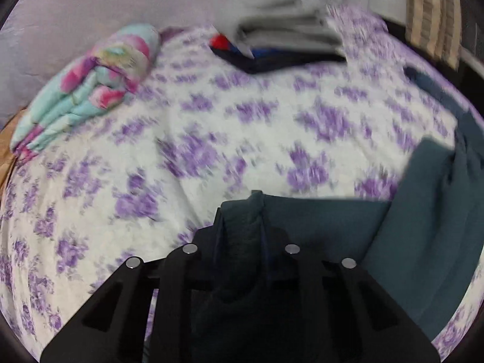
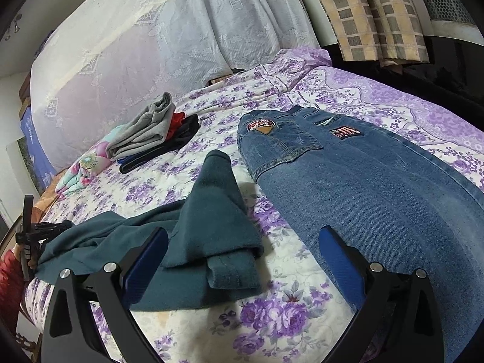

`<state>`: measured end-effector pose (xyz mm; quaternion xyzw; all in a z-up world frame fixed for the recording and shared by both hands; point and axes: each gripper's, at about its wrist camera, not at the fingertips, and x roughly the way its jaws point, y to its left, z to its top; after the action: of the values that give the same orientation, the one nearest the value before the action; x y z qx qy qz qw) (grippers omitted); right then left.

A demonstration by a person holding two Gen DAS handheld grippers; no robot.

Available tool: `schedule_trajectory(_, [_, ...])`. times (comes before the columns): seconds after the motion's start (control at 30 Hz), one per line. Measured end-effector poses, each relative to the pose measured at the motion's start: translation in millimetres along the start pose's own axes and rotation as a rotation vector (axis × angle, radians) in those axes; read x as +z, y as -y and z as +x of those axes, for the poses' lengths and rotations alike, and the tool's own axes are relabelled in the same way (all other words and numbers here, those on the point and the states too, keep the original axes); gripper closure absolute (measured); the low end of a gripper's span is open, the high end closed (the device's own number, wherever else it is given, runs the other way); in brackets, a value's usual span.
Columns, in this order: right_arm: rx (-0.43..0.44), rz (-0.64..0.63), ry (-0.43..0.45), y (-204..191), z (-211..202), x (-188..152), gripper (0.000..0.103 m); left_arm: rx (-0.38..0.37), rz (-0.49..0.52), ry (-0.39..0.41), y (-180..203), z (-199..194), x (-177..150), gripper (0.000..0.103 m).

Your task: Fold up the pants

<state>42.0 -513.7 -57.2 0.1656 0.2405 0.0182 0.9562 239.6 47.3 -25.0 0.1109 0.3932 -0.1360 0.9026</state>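
Dark teal pants (image 2: 211,211) lie crumpled on the bed, one leg folded back over the rest. In the left wrist view my left gripper (image 1: 242,208) is shut on a bunched edge of the teal pants (image 1: 423,227), and the cloth stretches away to the right. The same left gripper (image 2: 39,233) shows at the far left of the right wrist view, at the pants' far end. My right gripper (image 2: 243,231) stands open just above the near end of the pants, holding nothing. Its left finger is over the teal cloth, its right finger over the blue jeans (image 2: 363,187).
The blue jeans lie flat to the right on the purple-flowered bedsheet (image 2: 272,317). A stack of folded clothes (image 2: 151,133) and a folded colourful blanket (image 1: 90,84) sit at the far side. A lace curtain (image 2: 151,45) and a checked curtain (image 2: 363,15) hang behind. A red sleeve (image 2: 9,275) shows at left.
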Motion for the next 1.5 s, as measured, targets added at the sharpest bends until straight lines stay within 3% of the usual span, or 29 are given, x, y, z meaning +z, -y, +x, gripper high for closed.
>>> schedule_trajectory(0.1, [-0.003,0.001,-0.004,1.0,-0.1,0.2,0.003,0.029,-0.149,0.099,-23.4,-24.5,11.0,0.084])
schedule_trajectory(0.2, [0.004,0.029,-0.016,3.8,-1.6,5.0,0.003,0.134,-0.293,0.182,-55.7,-40.8,27.2,0.084])
schedule_trajectory(0.3, [0.045,0.107,0.002,10.9,-5.7,18.5,0.003,0.122,-0.502,0.237,-99.4,-45.2,36.8,0.083])
schedule_trajectory(0.37, [0.068,0.166,0.009,15.5,-5.4,27.3,0.003,0.17,-0.554,0.164,-111.4,-13.8,34.8,0.082])
schedule_trajectory(0.43, [0.09,0.213,0.003,17.4,-1.8,32.6,0.003,0.222,-0.554,0.054,-111.8,23.4,23.1,0.071])
schedule_trajectory(0.47, [0.098,0.225,-0.011,16.4,2.0,34.4,0.003,0.221,-0.578,-0.057,-115.8,44.5,16.6,0.07])
schedule_trajectory(0.5, [0.098,0.222,-0.017,13.9,4.2,35.8,0.003,0.2,-0.607,-0.012,-120.8,34.3,19.2,0.06])
schedule_trajectory(0.53, [0.095,0.2,-0.025,7.2,7.4,38.1,0.003,0.196,-0.624,0.031,-122.5,25.2,17.8,0.021])
schedule_trajectory(0.57, [0.093,0.171,-0.031,0.0,9.7,40.5,0.003,0.214,-0.641,0.055,-123.6,21.0,14.4,0.004])
schedule_trajectory(0.63, [0.085,0.086,-0.039,-21.4,14.1,43.2,0.003,0.239,-0.711,0.022,-132.1,24.8,5.4,0.005])
schedule_trajectory(0.77, [-0.028,-0.261,-0.081,-93.1,30.6,28.7,0.003,0.115,-0.849,0.032,-151.3,26.2,-10.2,0.005])
schedule_trajectory(0.83, [-0.132,-0.433,-0.104,-119.4,43.9,13.9,0.003,0.112,-0.846,0.039,-148.5,23.9,-11.6,0.005])
schedule_trajectory(0.93, [-0.183,-0.495,-0.16,-127.3,67.9,10.2,0.005,0.147,-0.808,0.023,-138.9,24.5,-8.1,0.005])
schedule_trajectory(0.97, [-0.18,-0.486,-0.202,-124.1,79.8,12.5,0.02,0.153,-0.801,0.02,-137.0,25.7,-6.7,0.005])
schedule_trajectory(1.0, [-0.161,-0.464,-0.23,-119.7,87.8,16.3,0.056,0.154,-0.8,0.018,-140.2,26.9,-5.1,0.005])
schedule_trajectory(1.07, [-0.11,-0.33,-0.268,-99.0,96.1,33.8,0.093,0.142,-0.813,0.022,-142.1,26.0,-7.3,0.005])
schedule_trajectory(1.17, [0.018,-0.143,-0.174,-66.0,65.9,54.2,0.094,0.122,-0.83,0.031,-147.1,24.7,-8.4,0.005])
schedule_trajectory(1.27, [0.198,-0.08,-0.086,-51.5,10.7,54.3,0.094,0.128,-0.822,0.029,-145.5,23.9,-8.2,0.005])
schedule_trajectory(1.33, [0.274,-0.121,-0.071,-52.2,-23.3,42.0,0.094,0.133,-0.817,0.025,-145.3,23.7,-7.8,0.005])
schedule_trajectory(1.4, [0.355,-0.243,-0.114,-61.7,-54.1,14.9,0.094,0.133,-0.819,0.025,-145.3,23.3,-7.8,0.005])
schedule_trajectory(1.47, [0.365,-0.408,-0.204,-76.3,-72.1,-19.6,0.093,0.13,-0.822,0.027,-145.8,23.0,-7.9,0.005])
schedule_trajectory(1.5, [0.325,-0.469,-0.264,-81.6,-72.9,-36.1,0.093,0.13,-0.823,0.027,-145.5,23.1,-7.9,0.005])
